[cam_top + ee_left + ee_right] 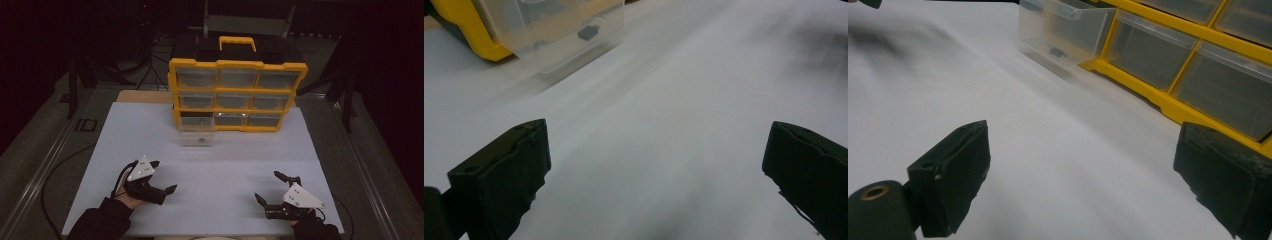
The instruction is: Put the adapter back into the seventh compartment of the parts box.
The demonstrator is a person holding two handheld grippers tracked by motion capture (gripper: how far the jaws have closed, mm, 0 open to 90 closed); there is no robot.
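A yellow organizer with clear drawers in three rows stands at the back of the white table. Its bottom-left drawer is pulled out onto the table. Inside the drawer lies a small dark part. My left gripper rests low at the front left, open, nothing between its jaws. At the front right my right gripper is open too and holds nothing. Both sit well short of the drawer.
The organizer has a black and yellow carry handle on top. Dark cables trail off the table's left side. Metal rails run along both table sides. Bare white surface lies between the grippers and the drawer.
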